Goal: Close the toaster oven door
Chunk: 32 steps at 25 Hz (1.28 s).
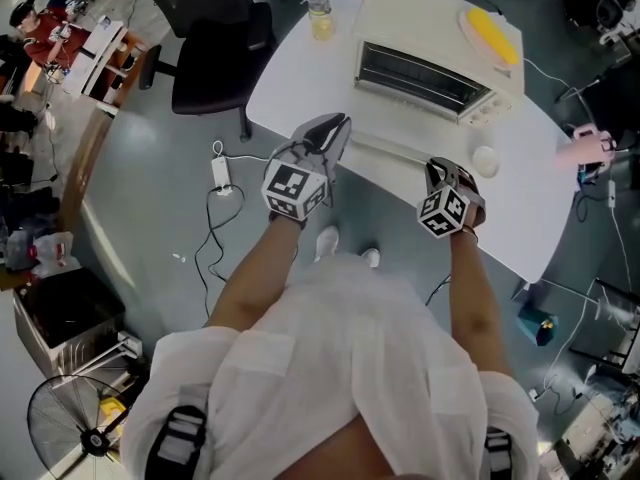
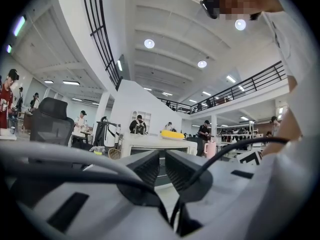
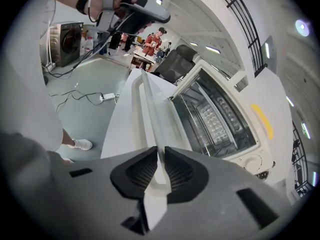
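Observation:
A cream toaster oven [image 1: 425, 68] stands on the white table [image 1: 290, 83] with its door [image 1: 395, 148] folded down flat and the wire rack inside showing. In the right gripper view the door's white handle [image 3: 149, 109] runs between the pads of my right gripper [image 3: 160, 170], which is shut on it at the door's near right end [image 1: 440, 173]. The oven cavity [image 3: 215, 119] lies open to the right of the handle. My left gripper [image 1: 333, 133] hovers at the door's left end, its jaws [image 2: 162, 166] a narrow gap apart and holding nothing.
A yellow item on a plate [image 1: 493, 33] lies on top of the oven. A jar of yellow liquid [image 1: 320, 18] stands at the table's back left, a small white round thing [image 1: 485, 158] near the oven's right. A black office chair [image 1: 215, 48] and a floor power strip [image 1: 221, 173] are left.

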### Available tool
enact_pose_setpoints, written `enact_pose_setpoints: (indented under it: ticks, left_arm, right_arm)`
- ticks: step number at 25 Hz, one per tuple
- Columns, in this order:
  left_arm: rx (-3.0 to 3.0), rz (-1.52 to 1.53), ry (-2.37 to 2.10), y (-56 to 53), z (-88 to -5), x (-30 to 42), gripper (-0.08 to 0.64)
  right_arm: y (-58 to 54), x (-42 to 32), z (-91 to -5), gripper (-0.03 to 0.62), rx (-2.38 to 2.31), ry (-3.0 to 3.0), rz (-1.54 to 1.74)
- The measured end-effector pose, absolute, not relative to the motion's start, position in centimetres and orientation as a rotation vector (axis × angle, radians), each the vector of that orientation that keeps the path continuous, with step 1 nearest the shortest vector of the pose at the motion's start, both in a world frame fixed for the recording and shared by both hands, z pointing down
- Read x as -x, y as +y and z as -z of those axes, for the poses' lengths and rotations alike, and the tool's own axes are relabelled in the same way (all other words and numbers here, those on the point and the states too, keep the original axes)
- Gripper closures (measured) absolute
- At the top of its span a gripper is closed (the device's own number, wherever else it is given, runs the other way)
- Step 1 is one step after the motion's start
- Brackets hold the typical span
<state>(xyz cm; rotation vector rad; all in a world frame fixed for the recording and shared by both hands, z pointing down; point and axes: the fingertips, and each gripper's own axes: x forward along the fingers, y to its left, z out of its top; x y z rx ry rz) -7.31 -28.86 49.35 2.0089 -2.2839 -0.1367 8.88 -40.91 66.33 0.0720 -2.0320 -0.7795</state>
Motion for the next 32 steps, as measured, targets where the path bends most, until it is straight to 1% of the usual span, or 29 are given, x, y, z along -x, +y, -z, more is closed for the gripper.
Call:
enact_pose_setpoints:
  ticks: [5,9,32]
  left_arm:
    - [-2.031,0.133,-2.293,-28.6,-48.3,8.7,0.525]
    - [-2.052,0.153,-2.275,-30.2,-48.0,7.7,0.525]
    - [-2.072,0.144,-2.279,-31.9,-47.2,10.8,0.528]
  right_arm:
    - [-41.3,-7.3,-64.8,0.545,-0.111,-2.065,0.796]
    - [-42.5,-8.1,-64.0,0.546,-0.119,-2.05,0.806]
    - [-46.8,-4.7,-58.6,0.545,-0.239,-2.078,0.855]
